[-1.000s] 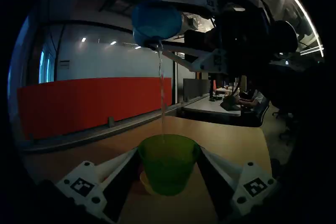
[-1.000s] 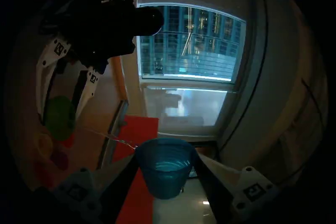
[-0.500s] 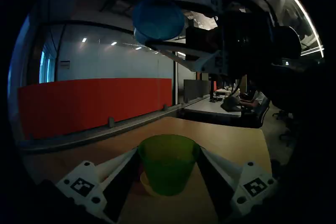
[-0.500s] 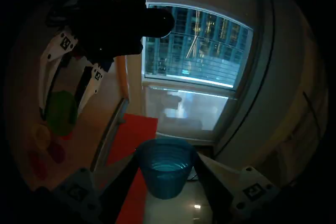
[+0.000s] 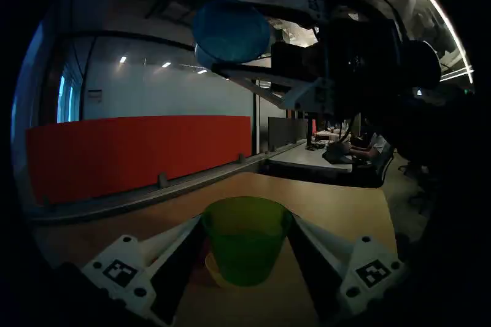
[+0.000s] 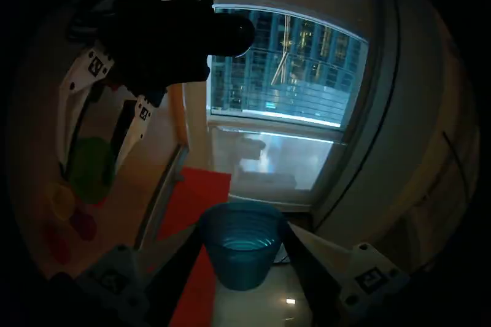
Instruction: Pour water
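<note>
My left gripper (image 5: 247, 242) is shut on a translucent green cup (image 5: 247, 238) that stands upright over the wooden table (image 5: 344, 204). High above it a blue cup (image 5: 231, 31) lies tipped on its side, with the right gripper shut on it. In the right gripper view my right gripper (image 6: 243, 247) grips that blue cup (image 6: 242, 242), a little water showing inside. The green cup (image 6: 90, 169) and the left gripper (image 6: 98, 143) appear farther off at the left. No stream falls between the cups.
Beyond the table runs a red partition (image 5: 138, 149). Desks and a seated person (image 5: 359, 146) lie at the right. A yellow disc (image 6: 61, 199) and red discs (image 6: 83, 224) lie on the table by the green cup. A large window (image 6: 288, 81) is behind.
One second ago a thin stream fell from the blue cup into the green cup. The stream has stopped and the blue cup has swung back slightly. The green cup stays put.
</note>
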